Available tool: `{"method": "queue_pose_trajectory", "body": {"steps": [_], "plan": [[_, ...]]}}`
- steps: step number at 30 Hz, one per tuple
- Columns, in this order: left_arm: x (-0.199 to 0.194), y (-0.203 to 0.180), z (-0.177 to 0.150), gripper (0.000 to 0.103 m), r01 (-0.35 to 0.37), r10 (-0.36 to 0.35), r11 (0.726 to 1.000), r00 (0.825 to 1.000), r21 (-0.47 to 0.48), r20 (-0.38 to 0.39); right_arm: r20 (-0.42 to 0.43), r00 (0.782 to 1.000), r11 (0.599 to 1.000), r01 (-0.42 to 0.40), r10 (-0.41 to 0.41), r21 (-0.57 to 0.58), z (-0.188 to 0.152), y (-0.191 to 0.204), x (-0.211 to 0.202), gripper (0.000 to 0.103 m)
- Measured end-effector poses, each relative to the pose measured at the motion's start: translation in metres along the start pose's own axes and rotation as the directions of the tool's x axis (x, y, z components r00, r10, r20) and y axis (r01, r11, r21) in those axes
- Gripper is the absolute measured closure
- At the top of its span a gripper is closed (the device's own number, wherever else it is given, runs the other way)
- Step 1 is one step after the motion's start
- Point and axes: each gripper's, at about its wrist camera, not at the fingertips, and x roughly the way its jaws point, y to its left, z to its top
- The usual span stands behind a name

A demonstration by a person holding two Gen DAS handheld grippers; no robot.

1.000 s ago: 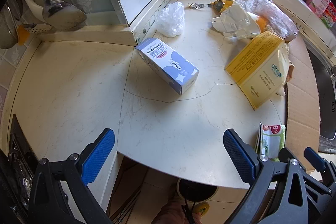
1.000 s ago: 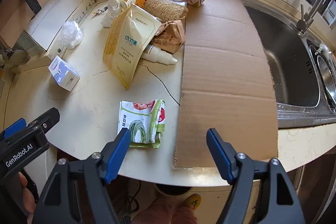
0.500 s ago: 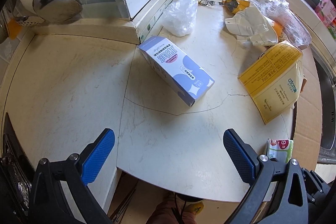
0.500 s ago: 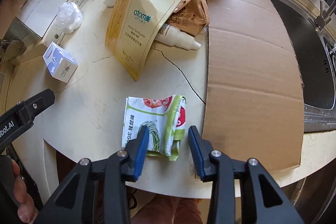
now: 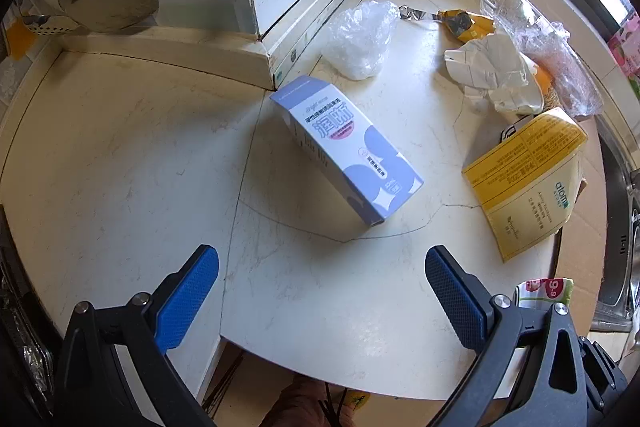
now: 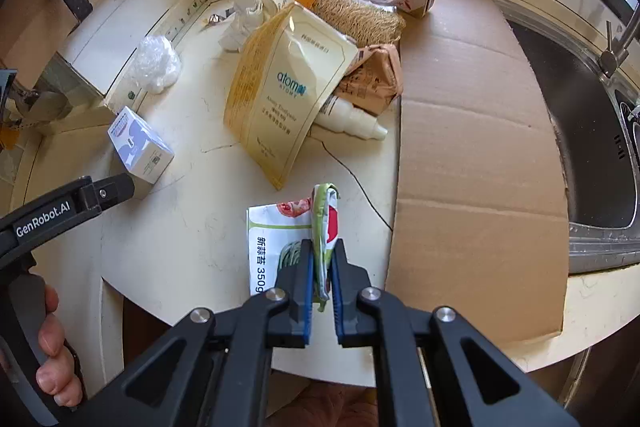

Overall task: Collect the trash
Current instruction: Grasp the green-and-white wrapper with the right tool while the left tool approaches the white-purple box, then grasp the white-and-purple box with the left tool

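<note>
Closing right gripper [image 6: 321, 273] on "350g" packet [image 6: 280, 247]; "atomy" pouch [image 6: 288, 87] beyond

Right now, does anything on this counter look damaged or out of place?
Yes. A thin crack runs through the counter near the yellow pouch. A flat cardboard sheet overhangs the counter edge beside the sink. The right gripper is closing on a crumpled vegetable wrapper.

Box [image 5: 346, 151] – white w/ lavender blobs.
</note>
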Motion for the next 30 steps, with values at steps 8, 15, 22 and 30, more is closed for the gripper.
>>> {"method": "queue_pose_trajectory", "body": {"steps": [8, 15, 22, 30], "plan": [[0.004, 0.0, 0.02, 0.001, -0.04, 0.043, 0.996, 0.998, -0.079, 0.045, 0.033, 0.999, 0.999, -0.02, 0.018, 0.038, 0.005, -0.01, -0.008, 0.095], [0.016, -0.015, 0.048, 0.001, -0.066, 0.072, 0.993, 0.996, -0.102, 0.051, 0.024, 0.999, 0.998, -0.029, 0.028, 0.059, 0.002, -0.014, -0.003, 0.096], [0.039, -0.027, 0.058, 0.007, -0.142, 0.144, 0.986, 0.989, -0.088, 0.016, 0.023, 0.999, 0.997, -0.027, 0.025, 0.07, 0.003, -0.018, -0.003, 0.096], [0.032, -0.021, 0.042, 0.069, -0.064, 0.068, 0.993, 0.997, -0.097, 0.037, 0.018, 0.999, 0.997, -0.028, 0.027, 0.068, -0.004, -0.023, -0.005, 0.096]]}}
